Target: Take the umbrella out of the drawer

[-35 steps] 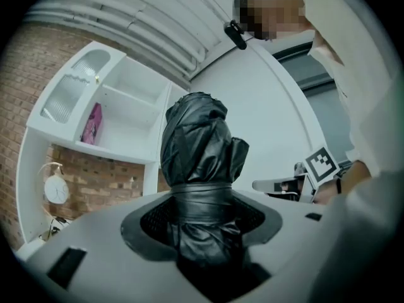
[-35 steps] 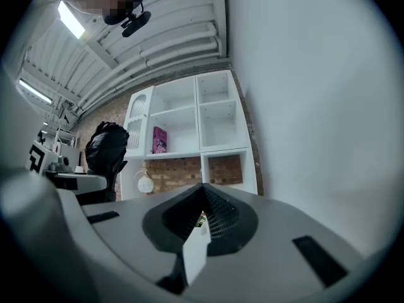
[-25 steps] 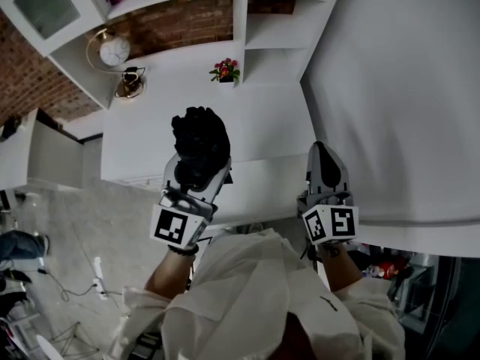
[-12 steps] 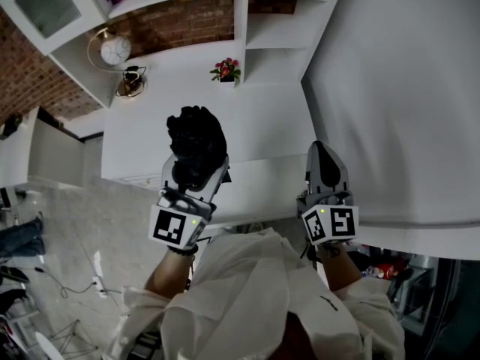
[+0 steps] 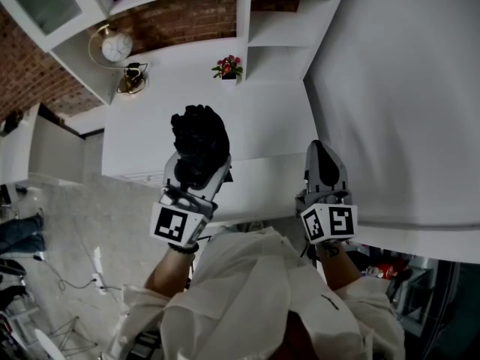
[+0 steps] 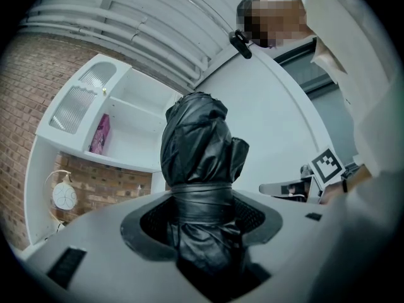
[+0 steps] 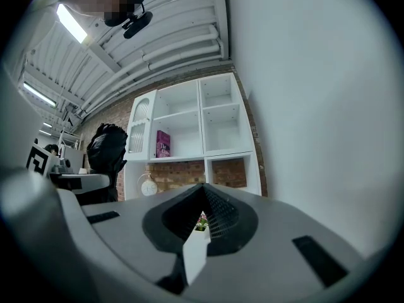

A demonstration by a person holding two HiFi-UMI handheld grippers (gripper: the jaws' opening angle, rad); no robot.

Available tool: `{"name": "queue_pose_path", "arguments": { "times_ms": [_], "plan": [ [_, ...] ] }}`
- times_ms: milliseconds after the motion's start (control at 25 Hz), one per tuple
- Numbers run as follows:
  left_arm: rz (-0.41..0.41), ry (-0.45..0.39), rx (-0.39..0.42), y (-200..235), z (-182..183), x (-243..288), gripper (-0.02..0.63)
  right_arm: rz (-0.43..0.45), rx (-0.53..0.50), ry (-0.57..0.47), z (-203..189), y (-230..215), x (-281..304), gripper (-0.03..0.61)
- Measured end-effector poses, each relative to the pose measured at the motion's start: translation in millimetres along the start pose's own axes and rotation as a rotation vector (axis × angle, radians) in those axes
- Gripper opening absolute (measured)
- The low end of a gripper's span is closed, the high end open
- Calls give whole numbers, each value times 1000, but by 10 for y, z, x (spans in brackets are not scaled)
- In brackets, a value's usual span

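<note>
Left gripper [image 6: 199, 235] clamped around the folded black umbrella [image 6: 197, 144], raised over white counter [image 5: 262, 126] | right gripper [image 7: 202, 201] shut, empty | drawer apparently below, unclear | advice: 1 firm grip, carry level.

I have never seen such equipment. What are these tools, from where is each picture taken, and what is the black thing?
No machine works here: a person holds two hand tools, each with two jaws. The head view comes from a camera on the person's head, looking down at the sleeves and both tools. The two gripper views come from a camera on each tool, looking along its jaws. The left gripper is closed on a folded black umbrella, held up in the air. The right gripper has its jaws together and holds nothing. On the white counter stands a small pot of flowers; farther left there is a round clock.
</note>
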State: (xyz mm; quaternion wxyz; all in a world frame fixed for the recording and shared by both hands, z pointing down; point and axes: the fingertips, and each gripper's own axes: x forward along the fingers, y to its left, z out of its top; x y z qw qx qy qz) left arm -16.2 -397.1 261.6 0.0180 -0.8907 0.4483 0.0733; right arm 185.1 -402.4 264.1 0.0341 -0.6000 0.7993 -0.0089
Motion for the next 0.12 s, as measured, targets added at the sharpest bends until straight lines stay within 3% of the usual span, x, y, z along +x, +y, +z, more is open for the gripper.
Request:
{"name": "queue_pose_path", "arguments": {
  "times_ms": [120],
  "plan": [
    [0,2,-4,-2,0,3,267,0,-2,3,-8,4,3,17]
  ]
}}
